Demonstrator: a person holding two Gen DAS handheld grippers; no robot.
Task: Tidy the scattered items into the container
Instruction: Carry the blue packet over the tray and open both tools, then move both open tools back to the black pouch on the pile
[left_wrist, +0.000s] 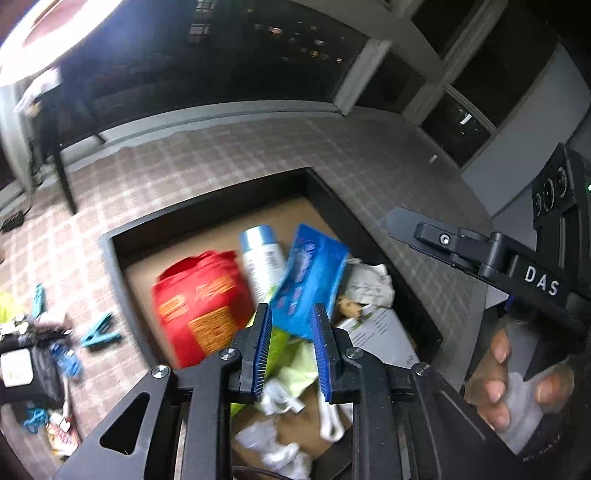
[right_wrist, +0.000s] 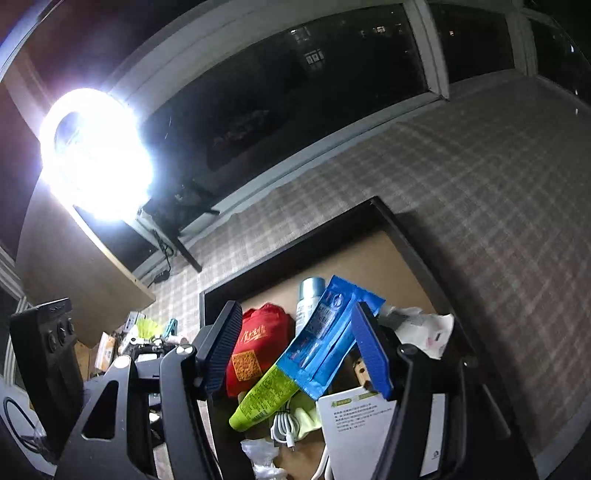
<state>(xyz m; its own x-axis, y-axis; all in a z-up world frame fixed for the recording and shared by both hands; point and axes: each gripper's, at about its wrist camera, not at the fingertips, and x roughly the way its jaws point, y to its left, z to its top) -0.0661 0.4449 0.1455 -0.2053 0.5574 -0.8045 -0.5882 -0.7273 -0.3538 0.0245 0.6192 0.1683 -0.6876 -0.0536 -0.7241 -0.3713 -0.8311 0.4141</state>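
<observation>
On the floor at far left, teal clothespins (left_wrist: 99, 334) and a dark heap of clutter (left_wrist: 33, 369) still lie outside the container (left_wrist: 110, 243). The left claw (left_wrist: 290, 350) hangs over the box, jaws slightly apart, gripping nothing. The blue packet (right_wrist: 325, 332) rests tilted across the red pouch (right_wrist: 258, 343) and green tube (right_wrist: 266, 395), between the right claw (right_wrist: 295, 350) pads, which stand wide and clear of it. Best lift both claws straight up before swinging left, so no pad snags the packet.
</observation>
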